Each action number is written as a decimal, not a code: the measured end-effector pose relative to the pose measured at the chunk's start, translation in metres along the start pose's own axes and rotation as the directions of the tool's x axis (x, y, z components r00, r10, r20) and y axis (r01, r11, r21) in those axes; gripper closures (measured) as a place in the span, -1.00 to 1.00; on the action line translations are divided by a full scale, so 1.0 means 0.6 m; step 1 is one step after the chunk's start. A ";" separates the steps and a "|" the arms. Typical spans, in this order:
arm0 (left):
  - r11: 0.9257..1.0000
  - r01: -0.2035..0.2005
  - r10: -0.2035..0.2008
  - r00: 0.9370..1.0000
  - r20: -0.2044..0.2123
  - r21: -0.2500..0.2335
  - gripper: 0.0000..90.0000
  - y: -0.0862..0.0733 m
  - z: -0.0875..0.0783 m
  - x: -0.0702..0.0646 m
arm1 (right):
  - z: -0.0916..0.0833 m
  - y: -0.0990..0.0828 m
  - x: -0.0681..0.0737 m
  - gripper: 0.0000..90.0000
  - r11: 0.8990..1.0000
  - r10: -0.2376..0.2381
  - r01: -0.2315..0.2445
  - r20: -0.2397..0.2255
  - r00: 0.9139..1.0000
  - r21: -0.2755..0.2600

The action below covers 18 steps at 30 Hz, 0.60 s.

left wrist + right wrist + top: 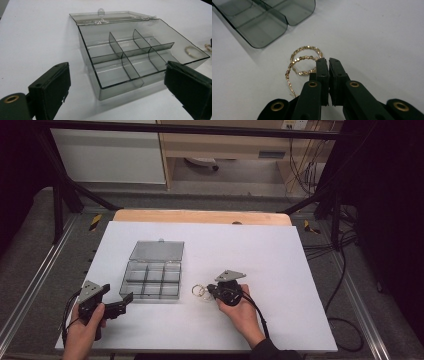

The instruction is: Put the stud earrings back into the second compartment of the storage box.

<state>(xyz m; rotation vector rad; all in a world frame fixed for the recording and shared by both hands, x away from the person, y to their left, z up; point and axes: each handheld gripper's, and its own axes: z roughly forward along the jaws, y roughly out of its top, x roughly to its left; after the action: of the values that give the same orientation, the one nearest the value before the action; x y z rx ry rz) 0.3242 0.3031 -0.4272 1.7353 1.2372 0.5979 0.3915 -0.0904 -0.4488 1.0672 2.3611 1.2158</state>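
Observation:
A coil of gold bead chain (304,58) lies in two loops on the white table, just right of a clear smoky box (131,276) with several compartments, all bare. Its lid (157,250) lies open behind it. My right gripper (328,60) is shut, its pads pressed together at the loops' right edge, where the beads run in under the left jaw tip. In the high view that gripper (210,291) meets the chain (199,291). My left gripper (117,72) is open with nothing between its jaws, facing the box's (95,75) near corner; from above it (124,304) sits at the box's front-left.
The white table sheet (280,270) has bare room right of and behind the box. A wooden edge (200,216) runs along the far side. Black frame bars and cables (340,270) flank the table.

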 end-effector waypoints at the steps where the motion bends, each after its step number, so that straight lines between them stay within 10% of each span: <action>1: 1.000 0.000 0.000 1.000 0.000 0.000 -0.84 0.000 0.000 0.000 | -0.004 0.005 0.001 0.94 1.000 0.004 -0.004 -0.009 1.000 -0.013; 18: 1.000 -0.005 0.005 1.000 0.009 0.011 -0.84 -0.001 0.001 -0.001 | -0.005 0.123 0.040 0.94 0.994 -0.049 0.039 -0.099 0.994 -0.099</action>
<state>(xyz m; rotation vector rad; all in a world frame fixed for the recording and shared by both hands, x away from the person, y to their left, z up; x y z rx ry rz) 0.3242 0.3021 -0.4282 1.7488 1.2324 0.5861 0.4097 -0.0472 -0.3866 0.9387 2.3591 1.3834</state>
